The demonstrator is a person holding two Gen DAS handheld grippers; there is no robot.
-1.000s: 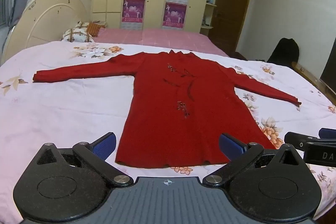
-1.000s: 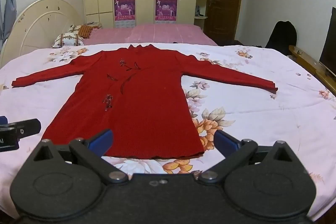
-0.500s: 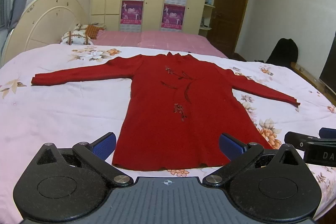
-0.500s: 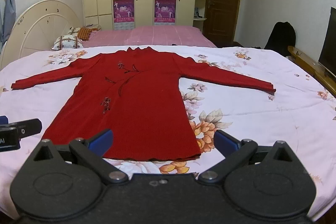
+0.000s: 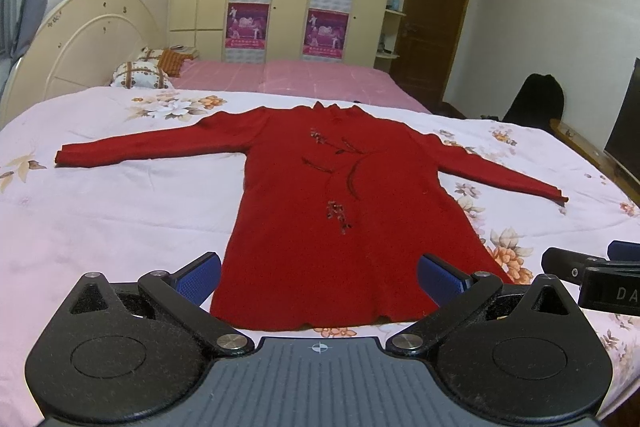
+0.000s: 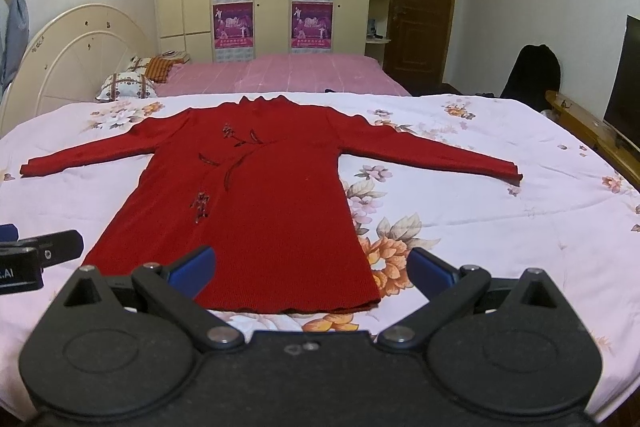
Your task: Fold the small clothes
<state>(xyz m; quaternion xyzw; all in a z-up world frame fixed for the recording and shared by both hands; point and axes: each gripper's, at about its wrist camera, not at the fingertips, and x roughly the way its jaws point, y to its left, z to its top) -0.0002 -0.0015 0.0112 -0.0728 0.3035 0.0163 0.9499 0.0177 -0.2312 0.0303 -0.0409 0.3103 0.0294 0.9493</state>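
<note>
Both grippers hang wide and empty at the near edge of the bed (image 5: 120, 219): left gripper (image 5: 319, 277) facing the red knit dress (image 5: 344, 227) hem, right gripper (image 6: 311, 267) nearer its right corner; the dress runs lengthwise, collar far.

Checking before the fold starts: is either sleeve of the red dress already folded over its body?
No, both sleeves of the red dress lie stretched straight out to the sides on the floral bedspread.

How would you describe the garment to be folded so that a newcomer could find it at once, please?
On the near bed's pale floral sheet lies a red long-sleeved knit dress, flat, sleeves spread wide. It is the only garment there, with dark embroidered sprigs down its front.
</note>
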